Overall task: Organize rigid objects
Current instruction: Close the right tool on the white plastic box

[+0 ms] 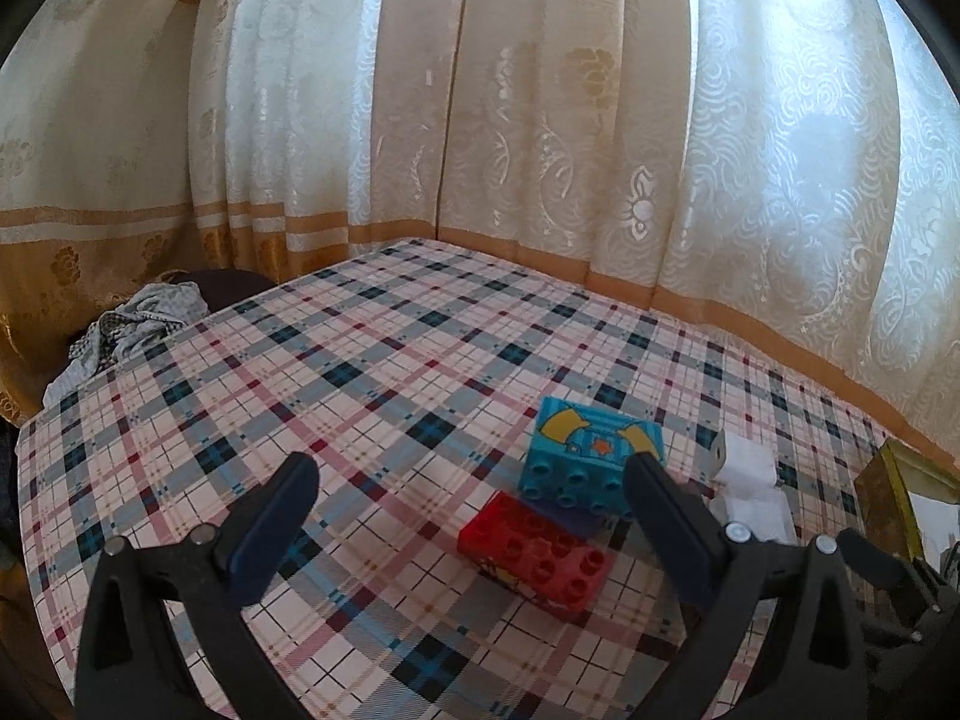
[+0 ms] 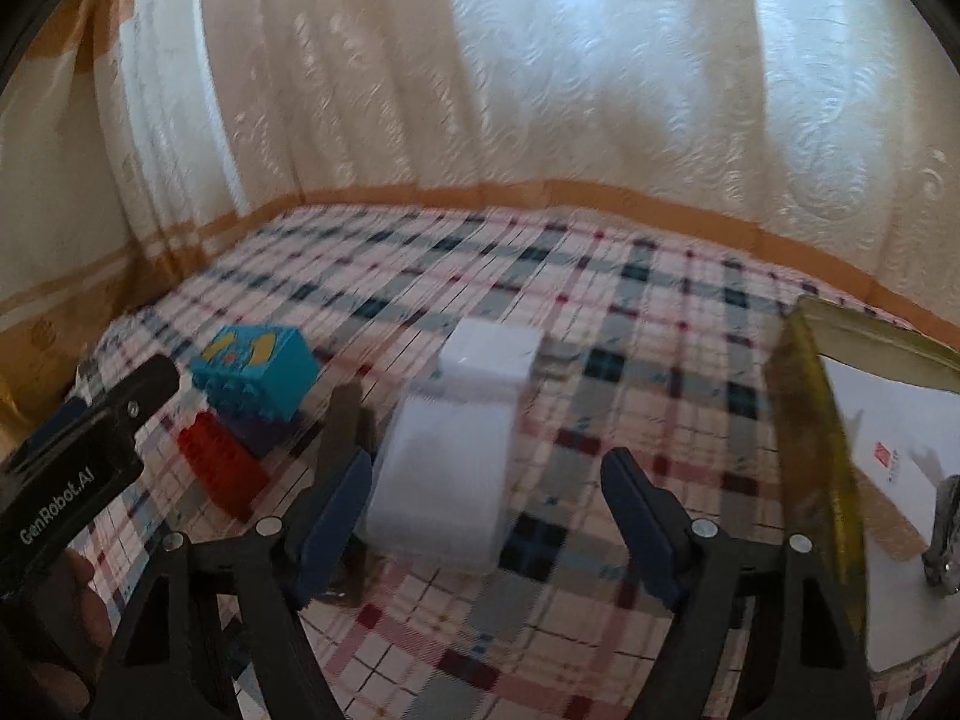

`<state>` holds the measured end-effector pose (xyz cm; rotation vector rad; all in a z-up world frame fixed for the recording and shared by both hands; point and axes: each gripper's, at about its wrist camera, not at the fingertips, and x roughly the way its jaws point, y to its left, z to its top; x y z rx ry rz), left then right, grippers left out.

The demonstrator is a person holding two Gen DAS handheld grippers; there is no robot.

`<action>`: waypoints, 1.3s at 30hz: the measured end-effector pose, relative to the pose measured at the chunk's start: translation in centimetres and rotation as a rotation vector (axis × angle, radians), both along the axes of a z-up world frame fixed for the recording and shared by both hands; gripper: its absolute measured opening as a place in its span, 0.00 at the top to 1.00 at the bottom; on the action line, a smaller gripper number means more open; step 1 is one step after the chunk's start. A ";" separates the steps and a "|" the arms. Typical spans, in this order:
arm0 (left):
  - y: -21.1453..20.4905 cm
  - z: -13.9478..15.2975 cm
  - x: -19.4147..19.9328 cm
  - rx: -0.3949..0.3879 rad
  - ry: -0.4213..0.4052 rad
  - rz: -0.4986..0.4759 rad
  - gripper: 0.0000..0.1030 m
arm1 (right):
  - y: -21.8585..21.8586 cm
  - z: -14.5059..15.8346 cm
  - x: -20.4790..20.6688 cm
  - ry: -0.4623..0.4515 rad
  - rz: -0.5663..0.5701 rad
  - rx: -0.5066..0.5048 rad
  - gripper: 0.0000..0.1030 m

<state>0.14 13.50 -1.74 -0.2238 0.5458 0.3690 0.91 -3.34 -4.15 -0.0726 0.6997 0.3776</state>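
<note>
Patterned cream curtains (image 1: 540, 120) are hanging behind the plaid-covered counter (image 1: 360, 360); crumpled cloth (image 1: 132, 324) is lying off its far left corner.

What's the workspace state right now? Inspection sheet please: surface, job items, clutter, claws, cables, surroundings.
Surface: plaid tablecloth covers the table.
Job's things: blue block leans on a purple block, which touches a red block; white box and smaller white box lie to their right; yellow-edged tray at far right holds a card and a metal item.
Clutter: crumpled cloth beyond the table's left edge.
Claws: left claw open, empty, beside the blocks; right claw open around the white box, contact unclear through blur.
Cables: nothing seen.
Surroundings: cream curtain behind.
</note>
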 end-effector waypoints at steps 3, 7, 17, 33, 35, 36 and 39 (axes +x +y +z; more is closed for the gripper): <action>-0.2 0.1 0.0 0.011 -0.001 -0.007 0.00 | 0.9 -0.5 0.4 0.034 0.017 -0.018 0.22; -0.3 0.1 0.1 0.017 -0.001 -0.008 0.00 | 1.8 -1.8 1.6 0.136 0.025 -0.033 0.21; -0.7 0.4 0.0 0.039 -0.008 -0.005 0.00 | 1.3 -1.7 -0.2 0.106 0.039 -0.073 0.44; -1.7 0.6 0.1 0.098 -0.003 -0.024 0.00 | -2.7 2.4 -2.5 -0.143 -0.052 0.067 0.45; -1.8 0.7 0.1 0.104 -0.002 -0.023 0.00 | -2.7 2.0 -1.4 -0.111 -0.054 0.070 0.45; -1.9 0.7 0.1 0.108 -0.001 -0.024 0.00 | -2.6 1.7 -0.9 -0.096 -0.058 0.070 0.45; -2.1 0.7 0.2 0.120 0.005 -0.026 0.00 | -2.2 1.0 0.5 -0.064 -0.058 0.045 0.45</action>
